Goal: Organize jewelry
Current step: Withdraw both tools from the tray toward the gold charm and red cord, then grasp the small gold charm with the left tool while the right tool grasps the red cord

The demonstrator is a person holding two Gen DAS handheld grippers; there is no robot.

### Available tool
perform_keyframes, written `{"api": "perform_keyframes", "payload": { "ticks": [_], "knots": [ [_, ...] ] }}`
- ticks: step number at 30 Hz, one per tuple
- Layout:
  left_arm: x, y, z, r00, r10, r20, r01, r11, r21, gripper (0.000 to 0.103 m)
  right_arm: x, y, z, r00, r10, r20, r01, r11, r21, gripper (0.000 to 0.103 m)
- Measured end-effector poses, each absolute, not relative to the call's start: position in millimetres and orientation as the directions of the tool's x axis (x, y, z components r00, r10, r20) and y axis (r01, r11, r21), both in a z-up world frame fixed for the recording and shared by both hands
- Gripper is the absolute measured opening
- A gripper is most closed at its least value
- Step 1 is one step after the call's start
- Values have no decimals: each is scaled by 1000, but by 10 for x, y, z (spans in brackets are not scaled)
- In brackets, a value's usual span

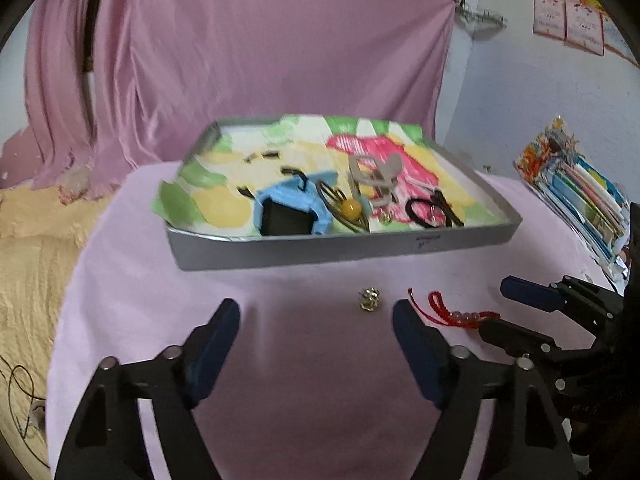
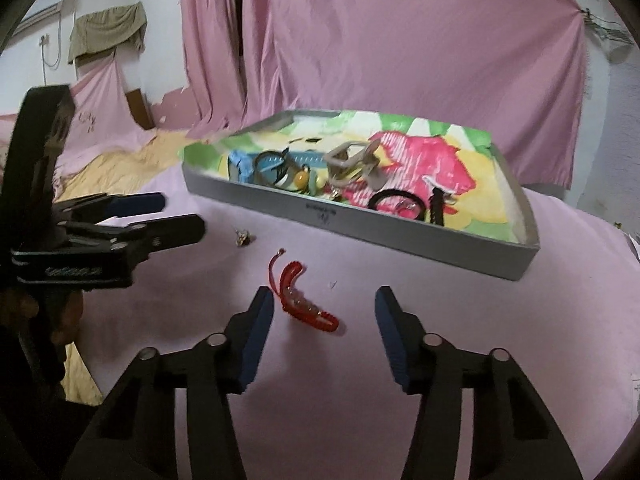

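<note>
Pink cloth: covers the counter (image 2: 500, 320); pink curtains (image 2: 400, 40) hang behind.
Tray (image 1: 320, 250): grey, holding jewelry.
Red bracelet (image 2: 304, 300): on cloth, near tray.
Left hand-held gripper (image 1: 316, 320): spread, empty.
Right hand-held gripper (image 2: 324, 308): spread, empty, flanking bracelet.

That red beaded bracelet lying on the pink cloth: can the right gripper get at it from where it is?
Probably yes. The red beaded bracelet lies bare on the pink cloth, just ahead of the open right gripper, nothing over it. The left gripper sits off to the side.

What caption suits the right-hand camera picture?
Open right gripper nears a red bracelet on pink cloth, before a tray of jewelry.
</note>
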State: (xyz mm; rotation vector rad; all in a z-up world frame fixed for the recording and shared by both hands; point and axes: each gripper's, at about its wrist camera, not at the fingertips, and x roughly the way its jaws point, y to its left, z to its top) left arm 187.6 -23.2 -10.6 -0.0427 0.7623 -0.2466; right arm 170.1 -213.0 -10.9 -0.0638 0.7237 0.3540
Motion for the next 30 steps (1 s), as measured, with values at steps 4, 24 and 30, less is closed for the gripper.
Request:
{"api": "perform_keyframes", "payload": {
  "ticks": [4,24,30],
  "knots": [
    [1964,-299,-147,665,-256,-701,224,964,-139,69,1738,-2120,-132,674,304,-673,-349,934,72,42],
    [2147,-549,-164,613,-268,-743,290,951,-104,28,1786,-2066,-174,635,324,-702,-399,915,62,22],
    [2145,-589,-168,605,-278,-746,314,944,-98,13,1777,-2030,-173,633,330,-700,-418,907,50,12]
  ]
}}
